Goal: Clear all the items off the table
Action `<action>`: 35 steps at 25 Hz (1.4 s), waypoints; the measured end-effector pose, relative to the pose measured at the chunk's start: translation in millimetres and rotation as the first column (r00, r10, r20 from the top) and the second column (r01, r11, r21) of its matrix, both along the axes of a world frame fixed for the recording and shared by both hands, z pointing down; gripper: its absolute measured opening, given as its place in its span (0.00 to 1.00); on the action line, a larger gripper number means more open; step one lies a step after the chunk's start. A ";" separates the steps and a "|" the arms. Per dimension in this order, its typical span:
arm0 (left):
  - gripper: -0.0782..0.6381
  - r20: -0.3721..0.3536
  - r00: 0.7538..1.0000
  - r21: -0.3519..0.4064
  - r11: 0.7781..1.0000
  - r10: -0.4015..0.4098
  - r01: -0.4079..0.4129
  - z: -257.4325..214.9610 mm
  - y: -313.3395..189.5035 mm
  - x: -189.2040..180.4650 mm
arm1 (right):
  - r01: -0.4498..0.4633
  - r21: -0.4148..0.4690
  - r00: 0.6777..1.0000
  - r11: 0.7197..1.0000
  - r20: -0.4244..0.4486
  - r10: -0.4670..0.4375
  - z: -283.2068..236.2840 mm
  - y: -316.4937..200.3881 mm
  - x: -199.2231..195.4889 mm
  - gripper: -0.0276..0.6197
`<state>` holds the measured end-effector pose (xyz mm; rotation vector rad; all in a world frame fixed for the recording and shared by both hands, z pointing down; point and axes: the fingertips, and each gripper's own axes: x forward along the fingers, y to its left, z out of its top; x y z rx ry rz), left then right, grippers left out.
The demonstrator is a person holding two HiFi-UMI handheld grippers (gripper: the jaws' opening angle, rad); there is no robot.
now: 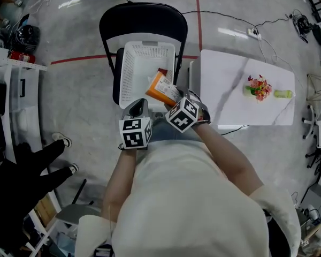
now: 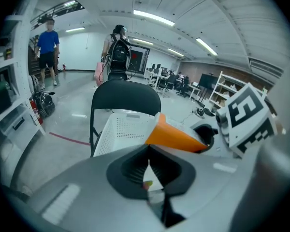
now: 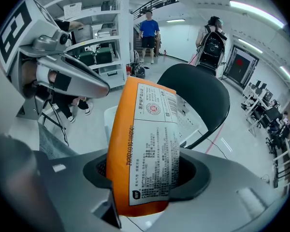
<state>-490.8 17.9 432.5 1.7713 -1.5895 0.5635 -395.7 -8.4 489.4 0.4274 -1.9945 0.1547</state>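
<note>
With the right claw (image 1: 175,98) clamped on the orange packet (image 1: 161,88), the step in hand looks like the drop into the white basket (image 1: 129,68) on the black chair (image 1: 142,16). In the head view the packet hangs over the basket's near-right corner, closer to the rim than the middle as far as I can tell. The right gripper view shows the jaws set wide on the packet's lower end, label side to the camera, with most of its length sticking out past the jaws toward the basket.

The left claw (image 1: 137,106) is clenched with nothing in it, and sits just left of the right one at the basket's near edge.

How I'd do the drop:
- Carry the packet further in, toward the basket's far-left, until its whole length is inside the walls. It's long and held by one end, so the free tip decides where it lands.
- Tilt that tip down into the basket and let go low; a flat packet released over the rim could slide off onto the chair or floor.
- Keep the left claw back, since it's near enough to foul the packet.
- The basket looks otherwise empty, so room isn't a problem.

The job isn't done. The tabletop (image 1: 224,92) to the right carries a colourful bunch (image 1: 259,87) on its right half and a green piece (image 1: 282,94) just right of that (one thing or two, can't tell).
</note>
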 end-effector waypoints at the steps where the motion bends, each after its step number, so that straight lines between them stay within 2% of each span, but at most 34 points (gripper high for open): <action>1: 0.12 0.000 1.000 -0.004 1.000 -0.006 0.006 1.7 -0.2 -3.1 | 0.003 -0.004 1.000 1.000 -0.001 -0.003 1.6 -0.7 -2.9 0.47; 15: 0.12 -0.020 0.996 -0.036 0.995 -0.090 0.089 23.5 0.4 -37.1 | 0.087 -0.056 0.996 0.995 -0.021 -0.088 30.4 3.4 -47.6 0.48; 31: 0.12 -0.032 0.992 -0.082 0.989 -0.123 0.120 53.7 -3.3 -59.6 | 0.088 -0.123 0.994 0.989 -0.051 -0.095 70.8 -1.2 -68.1 0.48; 33: 0.12 -0.035 0.992 -0.083 0.990 -0.121 0.118 54.7 -4.6 -60.3 | 0.083 -0.122 0.995 0.989 -0.045 -0.089 72.6 -2.2 -69.9 0.54; 35: 0.12 -0.035 0.993 -0.087 0.990 -0.116 0.113 55.3 -5.0 -60.7 | 0.082 -0.123 0.996 0.989 -0.032 -0.086 72.3 -1.6 -71.7 0.67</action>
